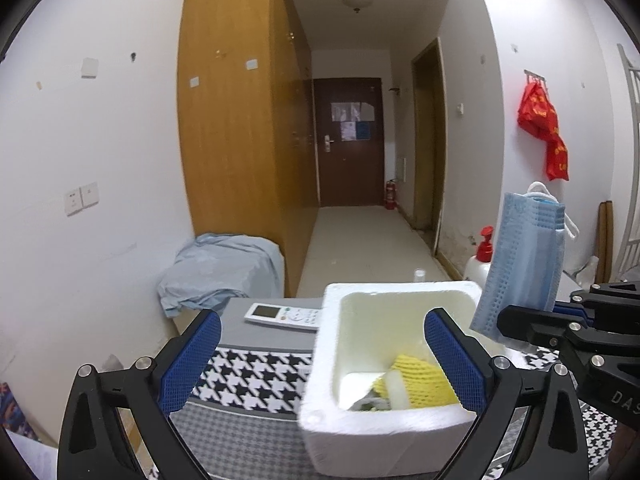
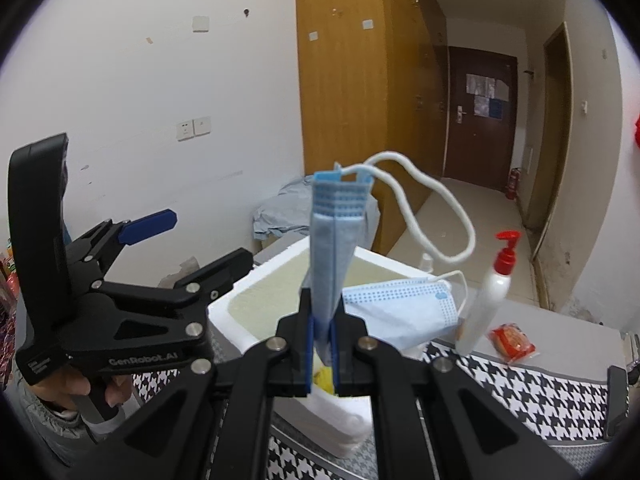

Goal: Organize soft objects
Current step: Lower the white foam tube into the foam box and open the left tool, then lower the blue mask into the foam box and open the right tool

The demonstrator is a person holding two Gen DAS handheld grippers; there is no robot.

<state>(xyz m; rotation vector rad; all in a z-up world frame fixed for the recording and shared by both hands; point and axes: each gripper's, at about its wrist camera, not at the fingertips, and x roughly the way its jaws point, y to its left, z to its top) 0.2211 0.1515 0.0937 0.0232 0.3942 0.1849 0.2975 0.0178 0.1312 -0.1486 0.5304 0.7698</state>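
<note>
Right gripper (image 2: 322,354) pinches a folded blue face mask (image 2: 334,240) upright between its pressed-together pads, white ear loop (image 2: 432,216) drooping to one side, above the white foam box (image 1: 384,352); left gripper (image 1: 322,354) stands spread wide and empty around that box's near wall; a hand (image 2: 80,390) grips its handle.

A table (image 1: 256,364) covered with a black-and-white houndstooth cloth, grey along its far strip, carries everything. A white foam box (image 1: 320,400) sits on the cloth. Just behind its left corner a white remote (image 1: 284,317) lies flat on the grey strip. To the box's right lie a blue mask (image 2: 404,312), an upright red-capped pump bottle (image 2: 486,300) and a red packet (image 2: 512,342).
</note>
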